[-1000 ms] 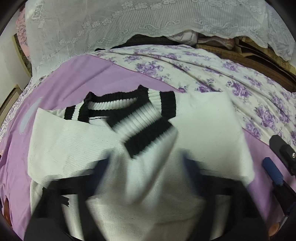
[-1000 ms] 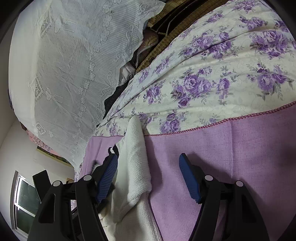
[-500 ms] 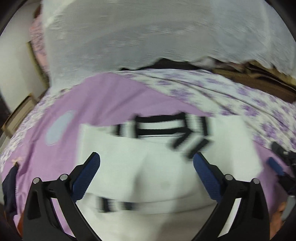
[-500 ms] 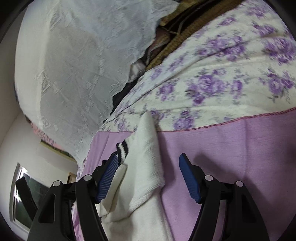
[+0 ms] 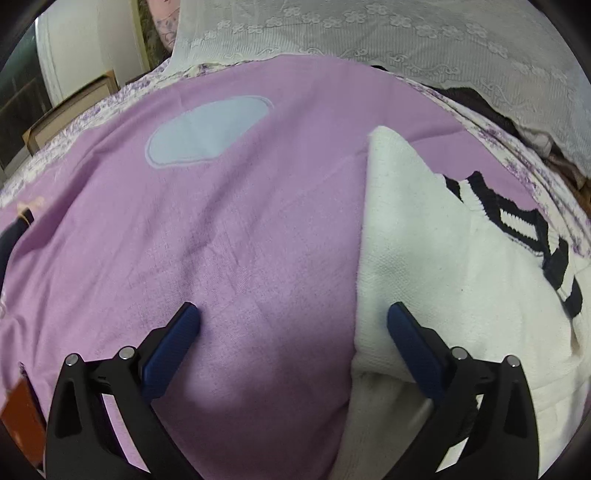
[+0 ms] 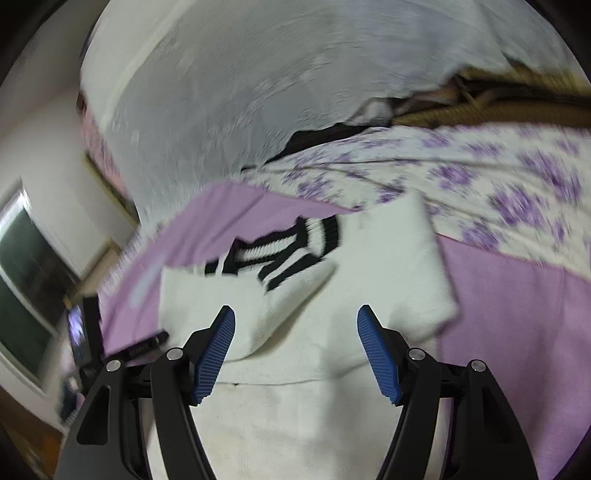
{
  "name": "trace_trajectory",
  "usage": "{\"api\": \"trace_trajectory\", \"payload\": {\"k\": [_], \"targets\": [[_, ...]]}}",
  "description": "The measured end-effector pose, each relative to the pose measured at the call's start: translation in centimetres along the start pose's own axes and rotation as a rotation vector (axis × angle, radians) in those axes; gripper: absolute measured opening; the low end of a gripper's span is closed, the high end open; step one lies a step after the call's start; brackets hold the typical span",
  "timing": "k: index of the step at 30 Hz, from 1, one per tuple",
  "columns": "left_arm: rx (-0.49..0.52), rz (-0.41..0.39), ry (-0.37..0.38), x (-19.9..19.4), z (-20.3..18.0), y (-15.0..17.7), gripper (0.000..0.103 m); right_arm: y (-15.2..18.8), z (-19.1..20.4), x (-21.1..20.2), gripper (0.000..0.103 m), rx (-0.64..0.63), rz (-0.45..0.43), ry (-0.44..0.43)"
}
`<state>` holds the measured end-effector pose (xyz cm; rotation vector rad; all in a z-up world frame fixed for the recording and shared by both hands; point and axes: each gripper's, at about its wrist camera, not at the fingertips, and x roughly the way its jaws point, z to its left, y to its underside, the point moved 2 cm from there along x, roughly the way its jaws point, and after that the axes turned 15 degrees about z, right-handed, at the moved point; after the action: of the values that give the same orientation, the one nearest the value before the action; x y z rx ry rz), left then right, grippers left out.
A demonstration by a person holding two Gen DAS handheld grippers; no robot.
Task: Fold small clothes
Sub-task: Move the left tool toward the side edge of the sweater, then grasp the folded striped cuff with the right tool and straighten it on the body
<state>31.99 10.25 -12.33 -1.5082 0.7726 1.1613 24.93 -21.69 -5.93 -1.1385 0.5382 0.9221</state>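
Observation:
A small white knit sweater with black-striped collar and cuffs lies on a purple blanket, both sleeves folded in over its body. In the left wrist view my left gripper is open and empty, over the blanket at the sweater's left edge, with its right finger above that edge. In the right wrist view, which is blurred, my right gripper is open and empty above the sweater's lower body, with the striped cuffs ahead of it.
A floral purple sheet lies beyond the blanket. White lace fabric hangs at the back. A pale blue oval patch marks the blanket. A dark item lies at the far left. A window and my other gripper show at left.
My left gripper let go of the sleeve, opened and swung left off the sweater over the blanket. My right gripper swung from the sweater's right edge to face its body.

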Motion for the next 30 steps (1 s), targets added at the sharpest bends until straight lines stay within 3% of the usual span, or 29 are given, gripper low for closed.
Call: {"api": "trace_trajectory", "payload": {"k": [4, 6, 11, 13, 14, 15, 16, 20, 22, 24, 27, 30], "targets": [[0.027, -0.015, -0.073, -0.3, -1.2, 0.2, 0.099, -1.8, 5.8, 3.6, 0.069, -0.136, 0.07, 0.14], [0.029, -0.017, -0.078, -0.5, -1.1, 0.3, 0.099, -2.5, 8.1, 6.1, 0.069, -0.198, 0.09, 0.252], [0.007, 0.007, -0.042, -0.3, -0.6, 0.1, 0.099, -3.1, 8.0, 9.1, 0.068, -0.223, 0.097, 0.431], [0.007, 0.006, -0.054, -0.3, -0.8, 0.0, 0.099, -3.0, 6.5, 9.6, 0.06, -0.202, 0.106, 0.464], [0.01, 0.003, -0.059, -0.3, -0.9, 0.1, 0.099, -3.0, 6.0, 9.7, 0.051, -0.197, 0.103, 0.464], [0.012, 0.0, -0.065, -0.3, -1.0, 0.1, 0.099, -3.0, 5.4, 9.3, 0.03, -0.183, 0.09, 0.467], [0.015, -0.004, -0.071, -0.3, -1.0, 0.2, 0.099, -3.0, 4.7, 8.6, 0.026, -0.16, 0.076, 0.446], [0.012, -0.006, -0.065, -0.3, -0.9, 0.3, 0.099, -2.7, 1.4, 5.8, 0.025, -0.017, 0.033, 0.331], [0.012, -0.01, -0.069, -0.4, -0.9, 0.3, 0.099, -2.2, -1.4, 4.6, 0.031, 0.081, 0.034, 0.27], [0.014, -0.015, -0.076, -0.4, -1.0, 0.4, 0.099, -1.2, -4.3, 3.8, 0.048, 0.177, 0.048, 0.184], [0.018, -0.022, -0.086, -0.5, -1.1, 0.5, 0.099, 0.1, -7.0, 2.8, 0.049, 0.272, 0.038, 0.018], [0.021, -0.033, -0.083, -0.9, -0.9, 0.7, 0.099, 0.0, -7.5, 2.8, 0.049, 0.313, 0.045, -0.061]]}}
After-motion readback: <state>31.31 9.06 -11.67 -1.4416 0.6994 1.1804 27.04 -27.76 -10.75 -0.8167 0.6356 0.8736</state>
